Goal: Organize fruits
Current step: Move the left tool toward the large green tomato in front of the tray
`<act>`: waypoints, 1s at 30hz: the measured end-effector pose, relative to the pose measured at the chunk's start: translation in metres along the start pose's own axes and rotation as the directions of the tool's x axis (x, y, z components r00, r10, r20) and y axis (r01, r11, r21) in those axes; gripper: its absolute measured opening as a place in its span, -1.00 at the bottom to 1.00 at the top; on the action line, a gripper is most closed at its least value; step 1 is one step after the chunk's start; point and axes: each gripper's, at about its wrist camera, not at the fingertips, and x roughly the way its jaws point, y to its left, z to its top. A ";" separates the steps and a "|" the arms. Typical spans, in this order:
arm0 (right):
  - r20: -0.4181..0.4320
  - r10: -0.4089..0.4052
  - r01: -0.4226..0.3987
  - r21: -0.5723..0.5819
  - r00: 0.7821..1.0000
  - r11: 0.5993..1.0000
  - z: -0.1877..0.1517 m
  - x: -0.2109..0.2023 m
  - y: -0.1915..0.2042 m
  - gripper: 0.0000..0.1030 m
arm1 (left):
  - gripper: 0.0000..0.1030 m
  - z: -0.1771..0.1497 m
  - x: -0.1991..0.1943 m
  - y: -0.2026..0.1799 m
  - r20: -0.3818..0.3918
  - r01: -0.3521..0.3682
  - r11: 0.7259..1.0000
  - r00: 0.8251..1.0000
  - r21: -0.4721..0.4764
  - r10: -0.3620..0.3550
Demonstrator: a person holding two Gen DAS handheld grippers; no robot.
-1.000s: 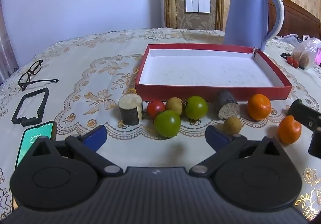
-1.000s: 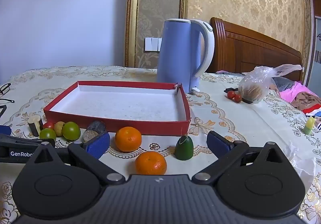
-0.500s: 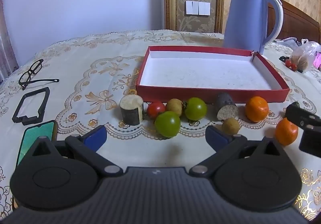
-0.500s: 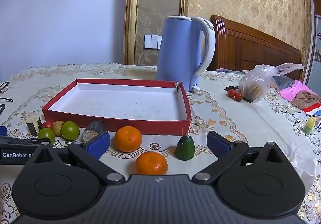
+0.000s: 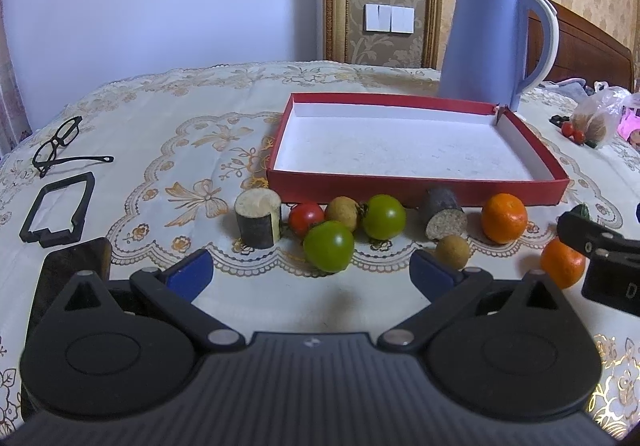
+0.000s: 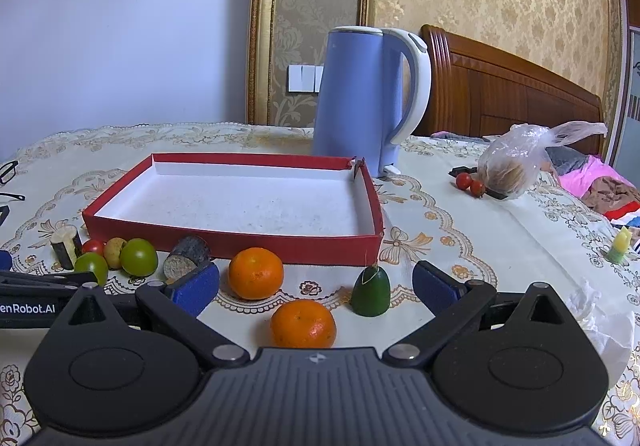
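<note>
One red tray (image 5: 416, 190), centre frame, white floor bare, nothing in it. Fruit lies on the tablecloth (image 5: 160, 150) along its near wall: two green tomatoes (image 5: 329, 251), one red tomato (image 5: 305, 217), two tan round fruits (image 5: 342, 207), two oranges (image 6: 256, 273), one green cone-shaped piece (image 6: 371, 291). One plastic bag (image 6: 510, 162), right of frame, contents unclear. Left gripper (image 5: 310, 270) and right gripper (image 6: 316, 286) both spread wide, holding nothing. Right gripper partly cut off at left view's right edge.
</note>
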 end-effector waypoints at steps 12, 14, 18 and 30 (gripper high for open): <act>0.069 0.049 -0.048 -0.009 0.996 0.999 -0.009 -0.018 -0.013 1.00 | 1.00 -0.015 -0.007 0.020 0.009 0.055 0.998 0.998 0.032 -0.056; 0.065 0.056 -0.056 -0.010 0.996 0.998 -0.012 -0.018 -0.016 1.00 | 1.00 -0.017 -0.007 0.023 0.010 0.049 0.998 0.999 0.040 -0.049; 0.035 0.106 -0.106 0.005 0.994 0.994 -0.016 -0.013 -0.021 1.00 | 1.00 -0.015 -0.003 0.026 -0.005 0.031 0.998 1.000 0.045 -0.031; 0.027 0.101 -0.101 0.023 0.995 0.995 -0.016 -0.002 -0.028 1.00 | 1.00 -0.004 0.025 0.026 -0.039 -0.014 0.999 0.999 -0.041 0.012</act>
